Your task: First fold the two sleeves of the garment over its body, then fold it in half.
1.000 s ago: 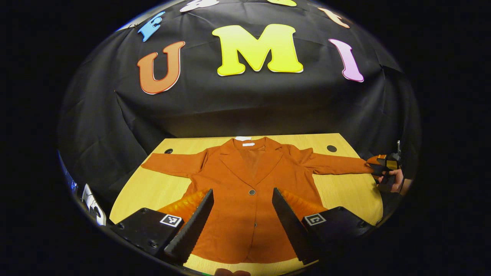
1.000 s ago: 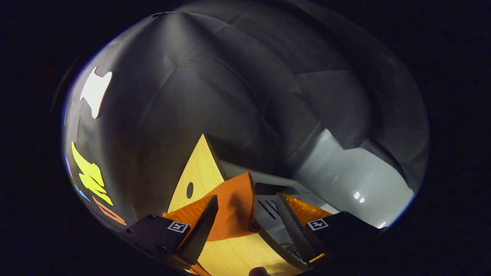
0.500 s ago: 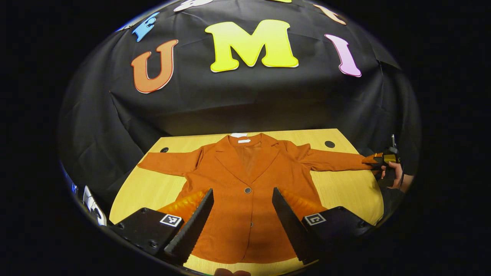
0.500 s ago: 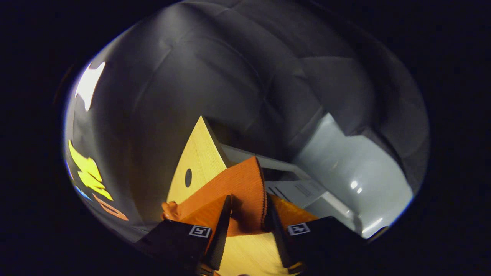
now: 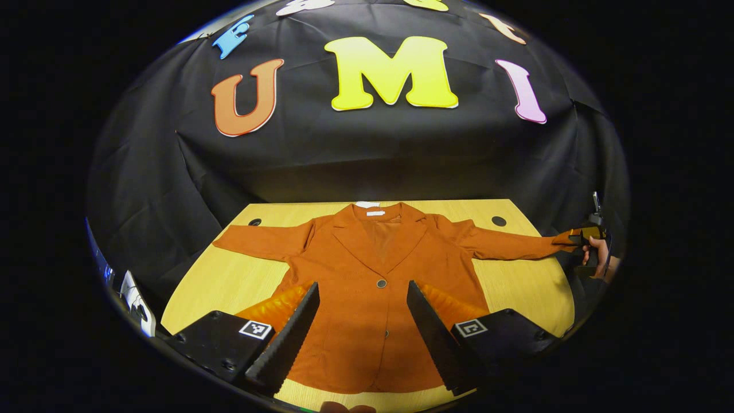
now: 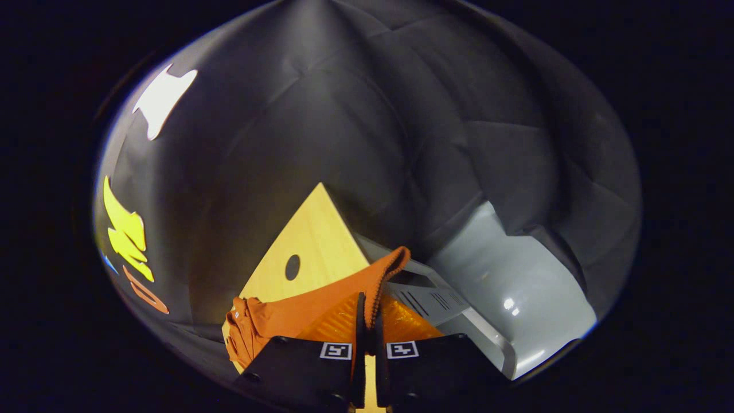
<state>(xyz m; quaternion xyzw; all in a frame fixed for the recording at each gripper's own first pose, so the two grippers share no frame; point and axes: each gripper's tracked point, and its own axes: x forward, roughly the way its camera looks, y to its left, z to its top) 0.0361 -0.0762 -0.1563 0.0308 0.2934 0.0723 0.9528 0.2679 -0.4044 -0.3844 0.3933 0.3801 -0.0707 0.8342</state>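
I have the garment [image 5: 373, 287], a rust-orange jacket, lying face up and flat on the desk [image 5: 229, 281], collar toward the far edge, hem near the front edge, both sleeves stretched out sideways. That spread suits the first step: each sleeve can swing inward over the body without dragging anything else.

My right tongs [image 6: 367, 312] are pressed together on the cuff of the right sleeve [image 6: 321, 301], pinching the fabric edge just at the desk's right edge, near the far right corner. In the left gripper view those same tongs sit at the sleeve's tip [image 5: 579, 236] with the holding hand [image 5: 596, 255] behind them, off the desk's right side. I judge the cuff is the sensible hold, since it lets the whole sleeve follow in one arc.

My left tongs [image 5: 362, 327] hang spread wide above the hem, empty, centred over the front edge.

Bare wood lies on both sides of the body under each sleeve, so there is room to sweep. The risk I see is the right cuff starting right at the desk's edge: it must come up and inward, not slide off.
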